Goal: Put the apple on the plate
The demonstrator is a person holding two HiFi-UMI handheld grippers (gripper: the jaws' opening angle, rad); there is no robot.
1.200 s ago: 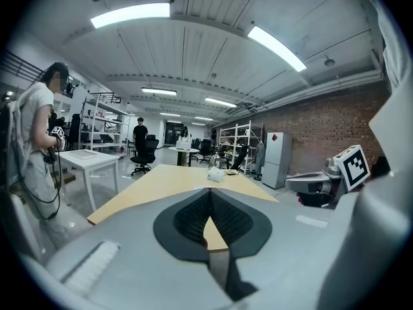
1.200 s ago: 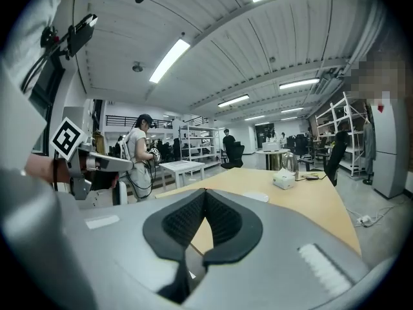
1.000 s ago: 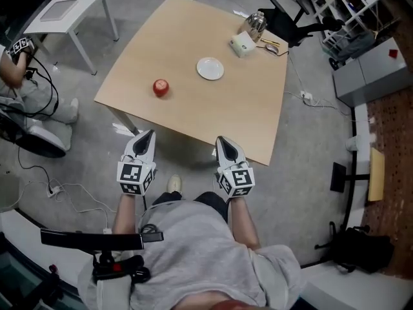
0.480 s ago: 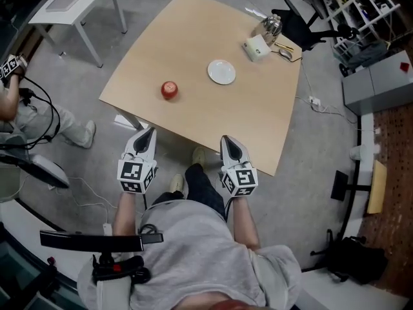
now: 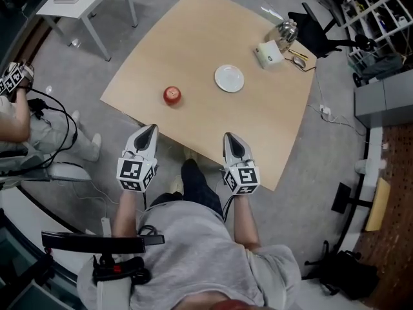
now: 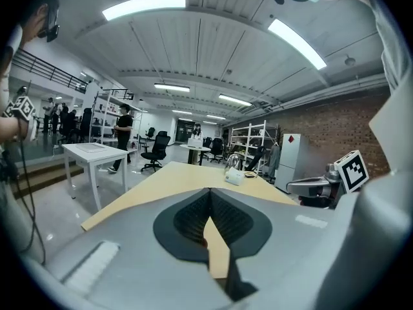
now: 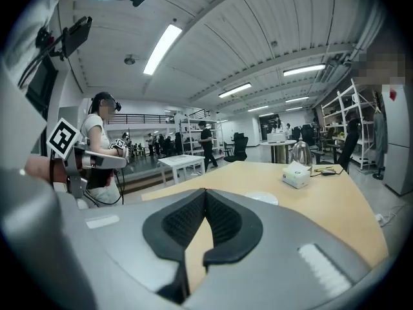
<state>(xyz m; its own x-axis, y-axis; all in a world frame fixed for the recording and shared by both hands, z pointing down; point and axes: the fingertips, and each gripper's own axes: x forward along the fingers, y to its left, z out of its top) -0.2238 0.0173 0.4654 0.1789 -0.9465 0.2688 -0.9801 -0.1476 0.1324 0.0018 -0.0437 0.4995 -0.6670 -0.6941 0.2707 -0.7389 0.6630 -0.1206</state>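
Apple (image 5: 171, 95) on table (image 5: 193, 37), apart from plate (image 5: 229, 78); white box (image 5: 268, 54), kettle (image 5: 288, 30) beyond plate.

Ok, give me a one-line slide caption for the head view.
Left gripper and right gripper, both shut, hover at the near edge of the table; the apple lies left of the plate.

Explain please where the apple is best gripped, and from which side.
Grip the apple across its round middle, probably coming from the near edge of the table with the left gripper, the nearer one. It is round and stands alone, so both sides are free.
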